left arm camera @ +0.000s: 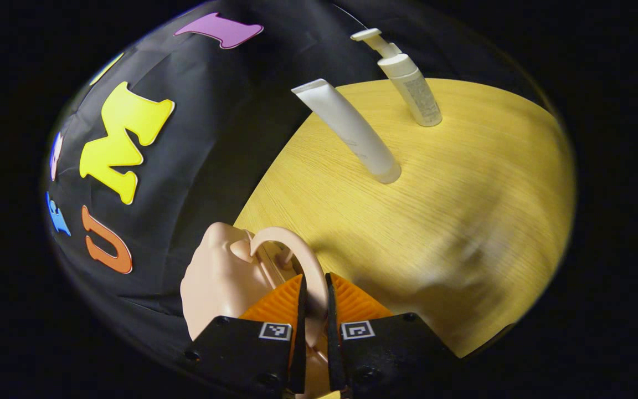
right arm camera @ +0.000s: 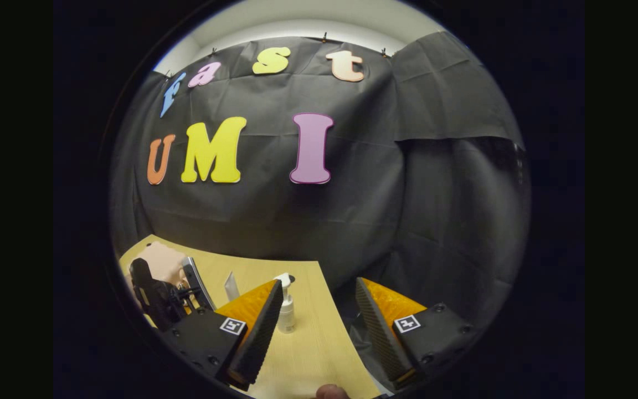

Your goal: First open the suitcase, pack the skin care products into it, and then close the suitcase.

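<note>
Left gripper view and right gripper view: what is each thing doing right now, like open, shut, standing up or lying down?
Left tongs: shut on the curved handle.
Pale pink suitcase: lid closed, curved handle gripped.
White squeeze tube: standing on its cap on the table.
White pump bottle: upright on the table.
Right tongs: open, holding nothing.
Light wooden table: both products still on it, unpacked.

No wording can be made out on the pump bottle [left arm camera: 411, 83] or the tube [left arm camera: 352, 130] beside it, whose fine print is too small, while the tongs carry only square coded markers [left arm camera: 275, 331].
</note>
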A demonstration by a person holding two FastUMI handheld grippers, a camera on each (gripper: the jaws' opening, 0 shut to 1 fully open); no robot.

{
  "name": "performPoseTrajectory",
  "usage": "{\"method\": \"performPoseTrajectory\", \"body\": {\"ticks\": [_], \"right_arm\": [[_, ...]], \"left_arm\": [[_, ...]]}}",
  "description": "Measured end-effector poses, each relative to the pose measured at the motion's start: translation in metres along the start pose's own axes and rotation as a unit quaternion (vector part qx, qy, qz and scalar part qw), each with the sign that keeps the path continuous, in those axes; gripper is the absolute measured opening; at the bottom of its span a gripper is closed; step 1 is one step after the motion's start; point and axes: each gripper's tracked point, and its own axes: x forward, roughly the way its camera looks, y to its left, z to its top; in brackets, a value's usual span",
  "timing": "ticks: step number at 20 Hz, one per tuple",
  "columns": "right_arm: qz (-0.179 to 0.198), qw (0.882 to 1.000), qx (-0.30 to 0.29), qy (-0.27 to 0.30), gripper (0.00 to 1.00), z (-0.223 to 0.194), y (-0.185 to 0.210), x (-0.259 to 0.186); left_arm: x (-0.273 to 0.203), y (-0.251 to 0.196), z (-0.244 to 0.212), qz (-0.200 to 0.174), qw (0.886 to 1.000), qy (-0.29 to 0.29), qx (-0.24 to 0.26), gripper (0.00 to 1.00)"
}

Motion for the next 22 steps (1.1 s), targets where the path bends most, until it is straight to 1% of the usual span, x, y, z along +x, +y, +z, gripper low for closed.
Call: {"method": "performPoseTrajectory", "body": {"ticks": [4, 6, 7, 10, 12, 14, 16, 17, 18, 20, 21, 22], "right_arm": [[0.007, 1.0, 0.006, -0.008, 0.78, 0.005, 0.008, 0.001], [0.012, 1.0, 0.008, -0.011, 0.78, 0.007, 0.013, 0.0], [0.015, 1.0, 0.009, -0.014, 0.78, 0.01, 0.016, 0.0], [0.022, 1.0, 0.011, -0.02, 0.78, 0.014, 0.026, -0.003], [0.026, 0.999, 0.01, -0.023, 0.78, 0.019, 0.033, -0.005], [0.032, 0.999, 0.012, -0.027, 0.78, 0.027, 0.041, -0.009], [0.038, 0.999, 0.016, -0.035, 0.77, 0.038, 0.049, -0.012], [0.041, 0.998, 0.015, -0.039, 0.78, 0.043, 0.054, -0.012], [0.041, 0.998, 0.013, -0.043, 0.78, 0.046, 0.058, -0.012], [0.04, 0.998, 0.014, -0.05, 0.78, 0.057, 0.064, -0.015], [0.044, 0.998, 0.015, -0.052, 0.77, 0.062, 0.07, -0.017], [0.049, 0.997, 0.012, -0.054, 0.78, 0.065, 0.076, -0.018]], "left_arm": [[-0.021, 0.022, 0.01, 0.024, 0.998, -0.021, -0.048, 0.09], [-0.032, 0.038, 0.017, 0.025, 0.996, -0.035, -0.076, 0.06], [-0.039, 0.048, 0.019, 0.031, 0.995, -0.044, -0.087, 0.04], [-0.064, 0.078, 0.023, 0.046, 0.989, -0.065, -0.123, 0.03], [-0.081, 0.109, 0.022, 0.064, 0.982, -0.083, -0.157, 0.03], [-0.095, 0.146, 0.015, 0.084, 0.972, -0.102, -0.192, 0.03], [-0.112, 0.191, -0.004, 0.12, 0.962, -0.109, -0.218, 0.03], [-0.12, 0.211, -0.014, 0.137, 0.955, -0.118, -0.236, 0.03], [-0.127, 0.229, -0.025, 0.151, 0.946, -0.128, -0.258, 0.03], [-0.137, 0.263, -0.055, 0.175, 0.922, -0.145, -0.313, 0.02], [-0.137, 0.28, -0.073, 0.185, 0.911, -0.153, -0.336, 0.02], [-0.139, 0.295, -0.093, 0.2, 0.901, -0.153, -0.354, 0.02]]}}
